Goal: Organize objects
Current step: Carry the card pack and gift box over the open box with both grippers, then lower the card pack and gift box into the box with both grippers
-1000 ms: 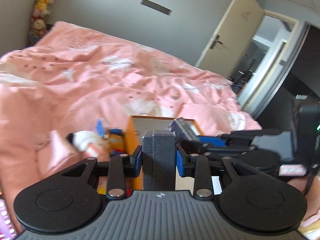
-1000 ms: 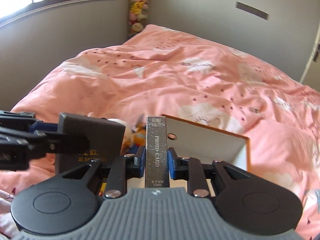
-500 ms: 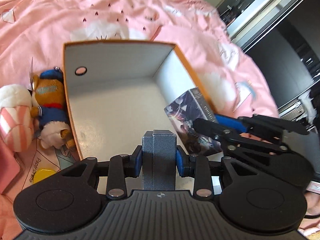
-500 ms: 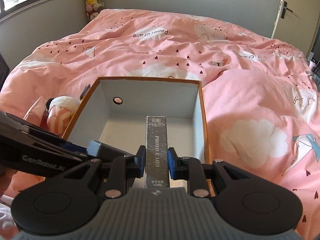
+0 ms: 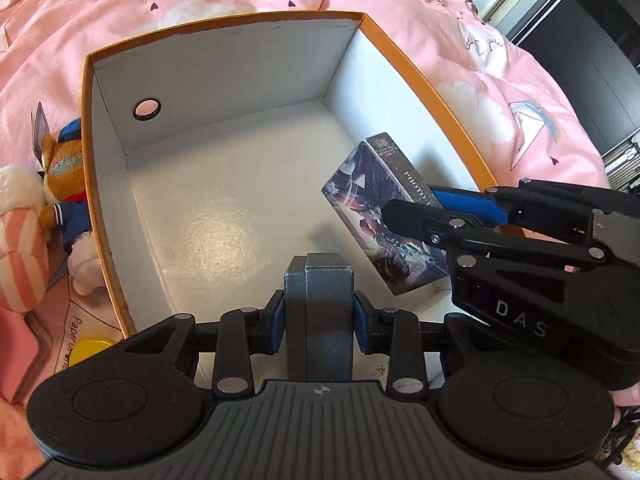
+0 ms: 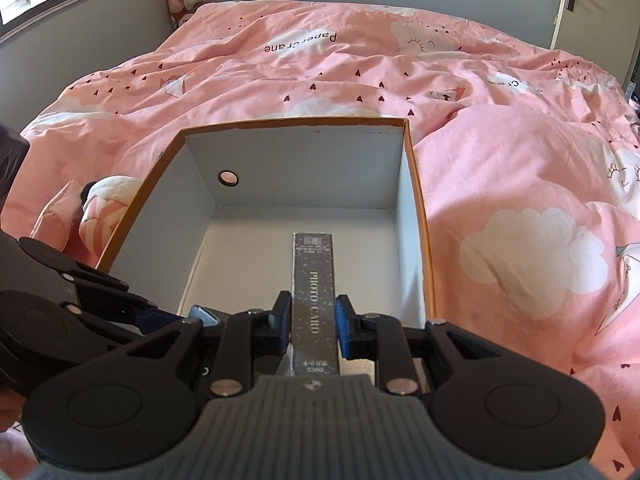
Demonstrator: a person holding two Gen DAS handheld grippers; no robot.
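While a second ago the left wrist view showed mostly the pink bed, it now looks straight down into the orange box (image 5: 404, 64), so this hand has dipped over it. The left claw (image 5: 319, 316) has the grey box (image 5: 319, 312) between its blue pads, just above the white floor near the front wall, and the jaws are starting to open; I think it is being let go here. The right claw (image 5: 424, 208) comes in from the right with the photo card box (image 5: 372, 216) tilted low inside the orange box, near its right wall. A teddy toy (image 5: 66, 184) and a striped soft toy (image 5: 20, 256) lie on the bed outside the left wall. From the right wrist view, the right claw (image 6: 313, 322) is clamped tight on the thin edge of the photo card box (image 6: 314, 280), which now hangs inside the orange box (image 6: 416, 208) and not above the bed (image 6: 400, 72) like before. Both small boxes look almost put away; the toys still wait.
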